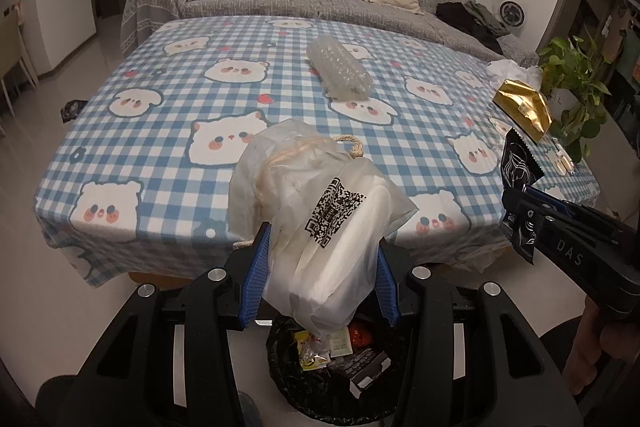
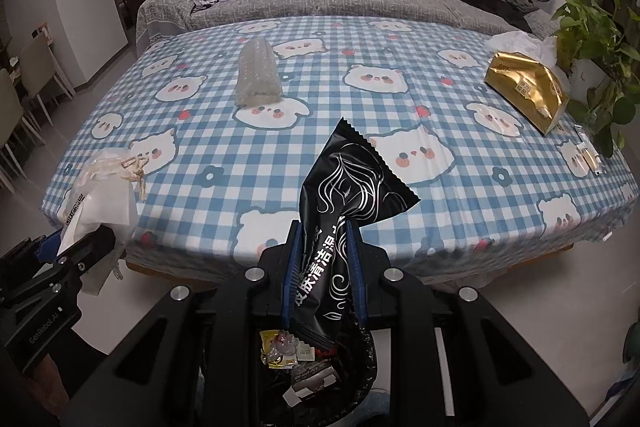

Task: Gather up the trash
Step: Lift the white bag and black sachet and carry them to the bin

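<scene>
Between the blue pads of the left gripper (image 1: 320,279), a white paper bag (image 1: 320,211) is being clamped, the jaws standing fairly wide around its bulk. Jaws of the right gripper (image 2: 326,267) are pinching narrowly on a black wrapper (image 2: 352,183). Both are hanging above a black-lined trash bin (image 2: 360,359). Farther off, bubble wrap (image 2: 258,75) and a gold packet (image 2: 526,89) are lying on the checked bench (image 2: 400,187).

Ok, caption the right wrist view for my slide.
Right gripper holds a black wrapper above the trash bin beside the checkered table.
</scene>
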`<state>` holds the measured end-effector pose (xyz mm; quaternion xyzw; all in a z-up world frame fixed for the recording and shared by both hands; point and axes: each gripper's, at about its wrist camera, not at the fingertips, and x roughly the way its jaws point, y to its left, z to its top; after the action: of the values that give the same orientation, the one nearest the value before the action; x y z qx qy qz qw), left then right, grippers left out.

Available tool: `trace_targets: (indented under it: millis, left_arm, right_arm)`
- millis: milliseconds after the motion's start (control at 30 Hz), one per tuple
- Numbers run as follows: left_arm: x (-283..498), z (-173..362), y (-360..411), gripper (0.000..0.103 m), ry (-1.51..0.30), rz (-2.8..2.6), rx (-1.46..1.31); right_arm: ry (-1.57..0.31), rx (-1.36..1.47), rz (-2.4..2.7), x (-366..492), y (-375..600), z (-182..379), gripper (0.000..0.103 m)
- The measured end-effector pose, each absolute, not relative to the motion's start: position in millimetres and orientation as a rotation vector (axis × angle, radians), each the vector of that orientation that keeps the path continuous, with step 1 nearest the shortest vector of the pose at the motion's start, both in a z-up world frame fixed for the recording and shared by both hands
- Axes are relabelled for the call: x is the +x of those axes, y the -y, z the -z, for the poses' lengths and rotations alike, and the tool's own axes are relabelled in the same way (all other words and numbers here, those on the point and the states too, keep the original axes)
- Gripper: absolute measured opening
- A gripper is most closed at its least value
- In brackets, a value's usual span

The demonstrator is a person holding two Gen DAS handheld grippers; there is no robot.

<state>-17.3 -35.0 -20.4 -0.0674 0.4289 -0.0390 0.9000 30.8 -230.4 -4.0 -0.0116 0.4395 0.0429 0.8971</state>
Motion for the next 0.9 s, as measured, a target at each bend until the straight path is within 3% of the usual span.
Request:
trace_targets:
  millis: [900]
  left_arm:
    - [-78.9, 109.3, 75.2, 0.045, -1.022, 0.139, -0.122]
  right_arm:
    - [-0.994, -0.013, -0.035, -39.9, 265.5, 86.5, 0.022]
